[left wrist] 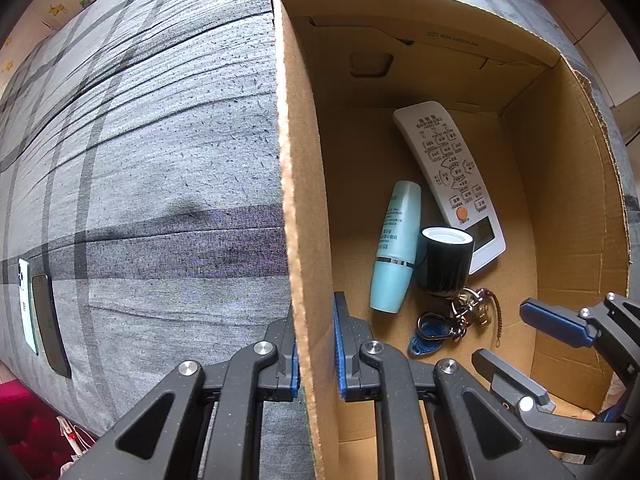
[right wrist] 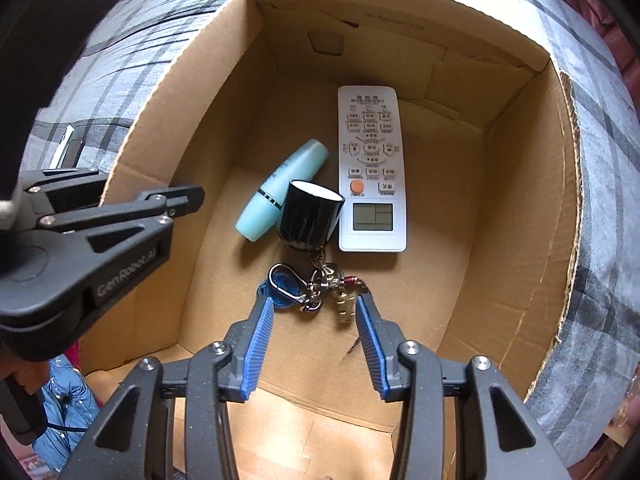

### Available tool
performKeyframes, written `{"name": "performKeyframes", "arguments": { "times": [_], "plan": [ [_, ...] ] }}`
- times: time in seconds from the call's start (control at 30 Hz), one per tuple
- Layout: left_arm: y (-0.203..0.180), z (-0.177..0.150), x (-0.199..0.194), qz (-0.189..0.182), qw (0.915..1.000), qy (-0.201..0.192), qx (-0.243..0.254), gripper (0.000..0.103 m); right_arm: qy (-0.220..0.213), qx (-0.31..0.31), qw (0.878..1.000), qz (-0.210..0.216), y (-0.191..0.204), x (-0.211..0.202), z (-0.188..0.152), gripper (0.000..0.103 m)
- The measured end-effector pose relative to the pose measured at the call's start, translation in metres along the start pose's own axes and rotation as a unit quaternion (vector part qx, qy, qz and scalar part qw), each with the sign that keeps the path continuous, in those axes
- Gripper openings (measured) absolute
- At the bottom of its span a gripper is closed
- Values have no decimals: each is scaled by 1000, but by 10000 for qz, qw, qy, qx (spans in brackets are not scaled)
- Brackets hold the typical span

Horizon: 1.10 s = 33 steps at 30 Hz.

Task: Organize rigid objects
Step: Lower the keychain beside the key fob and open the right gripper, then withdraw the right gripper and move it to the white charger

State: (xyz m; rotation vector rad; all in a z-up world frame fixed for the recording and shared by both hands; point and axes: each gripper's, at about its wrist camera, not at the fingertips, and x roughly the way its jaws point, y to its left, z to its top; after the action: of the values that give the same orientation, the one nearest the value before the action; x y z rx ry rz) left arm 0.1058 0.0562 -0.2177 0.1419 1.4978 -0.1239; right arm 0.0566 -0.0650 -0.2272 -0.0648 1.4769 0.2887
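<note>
The left gripper (left wrist: 316, 354) reaches forward at the near left corner of a cardboard box (left wrist: 576, 216), its two blue pads straddling the box's left wall. The outer pad lies against the cardboard; the inner pad stands a little off it, so whether the wall is actually clamped cannot be told. The right gripper (right wrist: 315, 312) points down into the box with its jaws spread wide and holding nothing, its tips on either side of a bunch of keys (right wrist: 320, 286) on the box floor. Just beyond the keys stand a black cap (right wrist: 310, 214), a light blue bottle (right wrist: 280, 190) lying on its side, and a white remote control (right wrist: 371, 168), all close together. The box sits on a bed covered in grey checked fabric (left wrist: 160, 128). Two phones (left wrist: 40, 312) lie side by side on the fabric, well apart from the box.
</note>
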Motion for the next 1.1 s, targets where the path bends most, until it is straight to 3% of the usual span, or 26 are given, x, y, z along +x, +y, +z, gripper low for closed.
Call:
{"name": "performKeyframes", "arguments": {
  "times": [0.13,0.3,0.47,0.77,1.1],
  "plan": [
    [1,0,1,-1,10000,-3,-8,14,-29,34,10000,-9,-1,-3,-2,47],
    [1,1,1,11,10000,2,-18,13,-208,-31,9998,-37,-6,-19,-3,56],
    [1,1,1,30,10000,7,-5,13,-469,-117,9988,-55,-10,-44,0,80],
    [0,1,1,50,10000,8,-16,13,-804,-48,9967,-82,-12,-69,0,100],
    [-2,1,1,69,10000,6,-15,13,-1153,156,9929,-258,-40,-90,3,103]
  ]
}}
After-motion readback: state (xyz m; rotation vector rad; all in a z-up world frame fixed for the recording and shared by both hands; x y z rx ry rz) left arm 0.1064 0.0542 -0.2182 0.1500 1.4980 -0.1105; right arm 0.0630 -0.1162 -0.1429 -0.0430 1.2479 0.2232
